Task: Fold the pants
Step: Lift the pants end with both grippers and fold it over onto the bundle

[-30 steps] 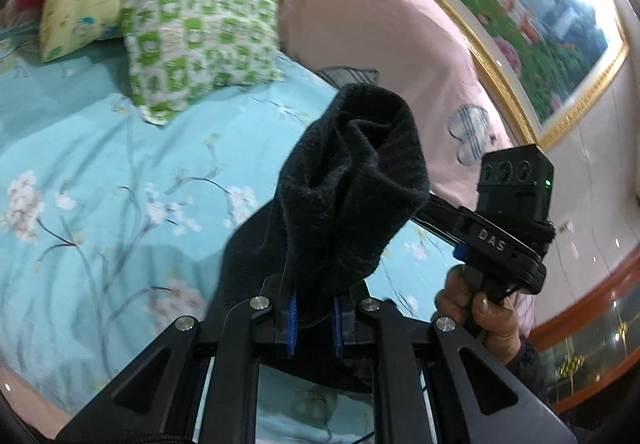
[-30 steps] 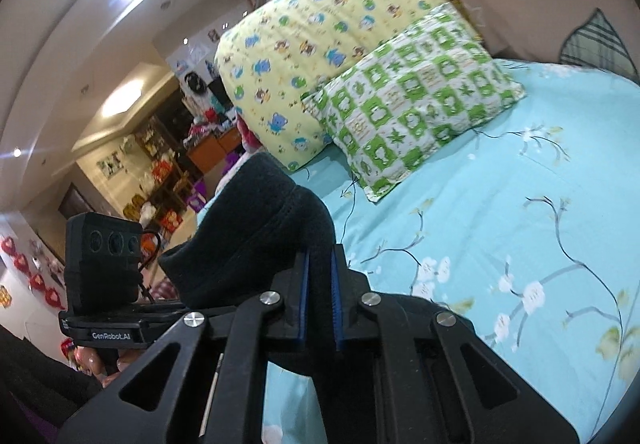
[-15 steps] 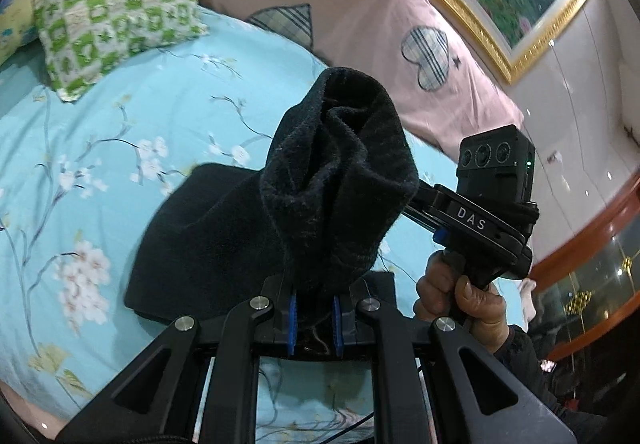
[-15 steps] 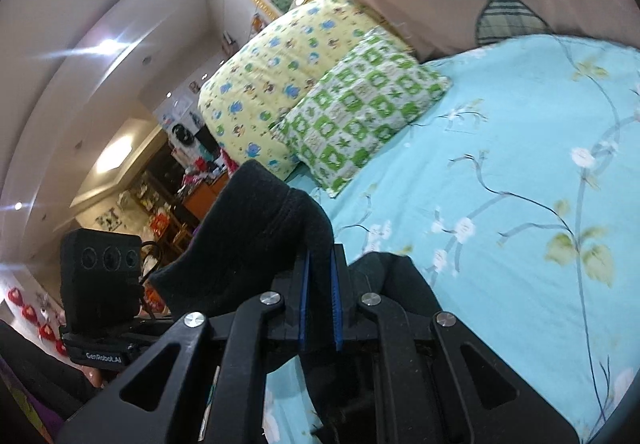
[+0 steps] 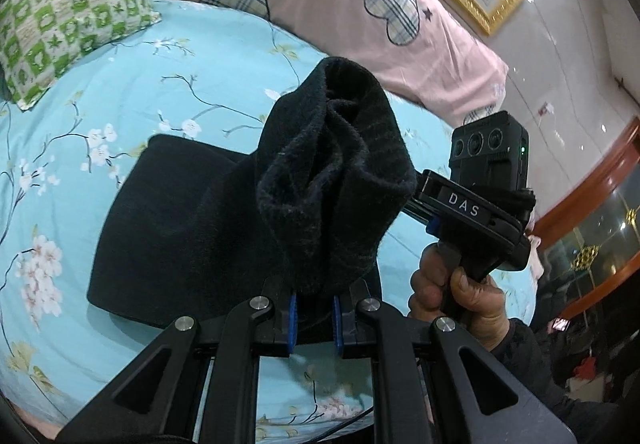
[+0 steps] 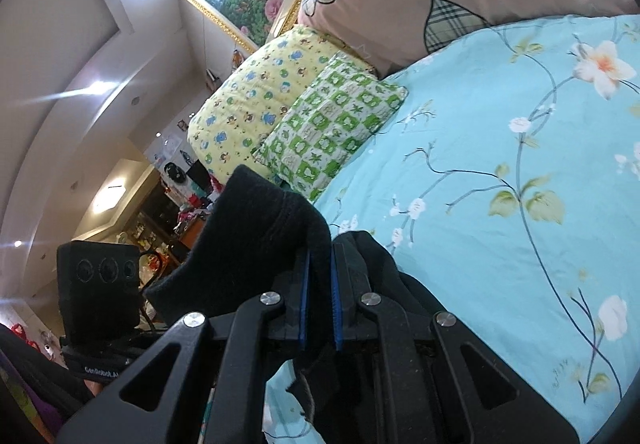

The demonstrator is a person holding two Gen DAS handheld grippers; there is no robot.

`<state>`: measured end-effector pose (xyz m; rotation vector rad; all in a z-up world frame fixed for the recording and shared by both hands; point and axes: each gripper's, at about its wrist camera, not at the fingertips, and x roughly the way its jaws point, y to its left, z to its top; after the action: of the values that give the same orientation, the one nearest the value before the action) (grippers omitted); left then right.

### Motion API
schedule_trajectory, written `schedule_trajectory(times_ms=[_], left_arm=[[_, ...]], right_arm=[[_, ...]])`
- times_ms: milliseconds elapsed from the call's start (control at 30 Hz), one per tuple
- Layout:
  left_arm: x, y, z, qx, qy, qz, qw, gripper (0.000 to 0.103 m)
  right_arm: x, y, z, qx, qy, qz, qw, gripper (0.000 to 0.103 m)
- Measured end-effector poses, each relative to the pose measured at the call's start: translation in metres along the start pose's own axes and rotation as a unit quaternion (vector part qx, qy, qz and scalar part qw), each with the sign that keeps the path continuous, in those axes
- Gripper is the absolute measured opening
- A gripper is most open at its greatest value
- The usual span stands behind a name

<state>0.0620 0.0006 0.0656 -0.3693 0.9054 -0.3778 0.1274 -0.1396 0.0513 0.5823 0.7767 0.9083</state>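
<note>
Floral turquoise bed (image 5: pixel 208 56), black pants (image 5: pixel 188 228) spread mid-mattress.
Left gripper (image 5: pixel 314 318) and right gripper (image 6: pixel 319 304) each pinch a raised fold, seemingly the waistband; pillows (image 6: pixel 332 132) line the head edge.

"DAS" on right tongs' mount (image 5: pixel 464 204); "GenRobot.AI" on left tongs' mount (image 6: pixel 100 371).

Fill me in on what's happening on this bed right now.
A person is folding a pair of black knit pants on the light blue floral bedsheet. The left gripper and the right gripper are each clamped on a bunched end of the fabric and hold it up, while the rest of the pants lies flat on the sheet. The person's right hand shows gripping its handle. The lifted end hasn't been laid down yet.
</note>
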Motion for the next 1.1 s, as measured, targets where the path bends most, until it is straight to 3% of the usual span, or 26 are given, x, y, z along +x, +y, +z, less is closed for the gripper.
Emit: schedule_trajectory(times_ms=[433, 767, 867, 1033, 1067, 1100], left_arm=[[0.039, -0.036, -0.03, 0.074, 0.026, 0.021, 0.9967, 0.012], [0.067, -0.042, -0.047, 0.103, 0.049, 0.041, 0.9925, 0.014], [0.073, -0.042, -0.047, 0.103, 0.055, 0.04, 0.9923, 0.021], [0.073, -0.046, -0.048, 0.107, 0.057, 0.031, 0.9921, 0.042], [0.073, -0.047, -0.049, 0.11, 0.058, 0.028, 0.9919, 0.047], [0.071, -0.049, -0.05, 0.11, 0.058, 0.021, 0.992, 0.058]], right_arm=[[-0.031, -0.034, -0.03, 0.043, -0.022, -0.023, 0.999, 0.006], [-0.048, -0.046, -0.05, 0.077, -0.022, -0.045, 0.996, 0.006], [-0.059, -0.05, -0.054, 0.09, -0.029, -0.086, 0.992, 0.006], [-0.084, -0.046, -0.055, 0.096, -0.05, -0.129, 0.986, 0.009], [-0.088, -0.045, -0.055, 0.097, -0.053, -0.134, 0.985, 0.016], [-0.092, -0.043, -0.056, 0.099, -0.055, -0.144, 0.983, 0.035]])
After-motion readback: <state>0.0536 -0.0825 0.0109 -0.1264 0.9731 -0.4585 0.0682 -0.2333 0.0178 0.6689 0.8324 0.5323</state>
